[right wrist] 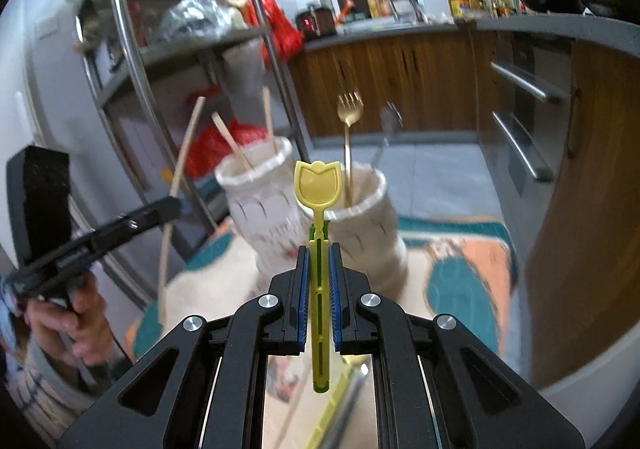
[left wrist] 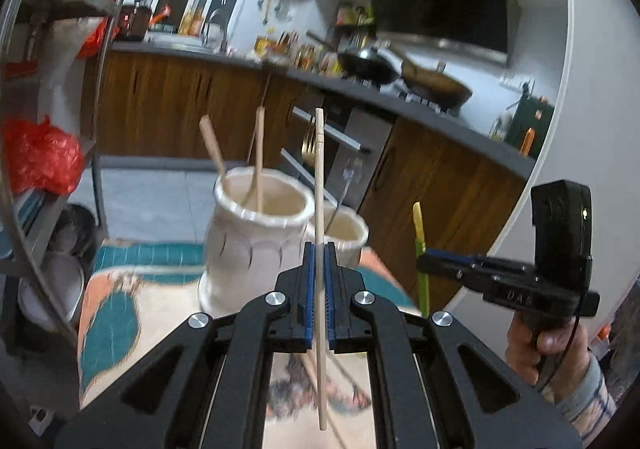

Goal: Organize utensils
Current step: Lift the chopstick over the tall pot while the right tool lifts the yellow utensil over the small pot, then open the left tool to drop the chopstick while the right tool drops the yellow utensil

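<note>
Above the patterned mat [left wrist: 120,301], near two white holders [left wrist: 256,233], left gripper [left wrist: 319,249] clamps a chopstick [left wrist: 319,185]; right gripper [right wrist: 319,249] clamps a yellow spoon [right wrist: 318,185].

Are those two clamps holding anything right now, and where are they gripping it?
Yes. The left gripper pinches a wooden chopstick around its middle. The right gripper pinches a yellow plastic spoon by its handle, bowl end up.
</note>
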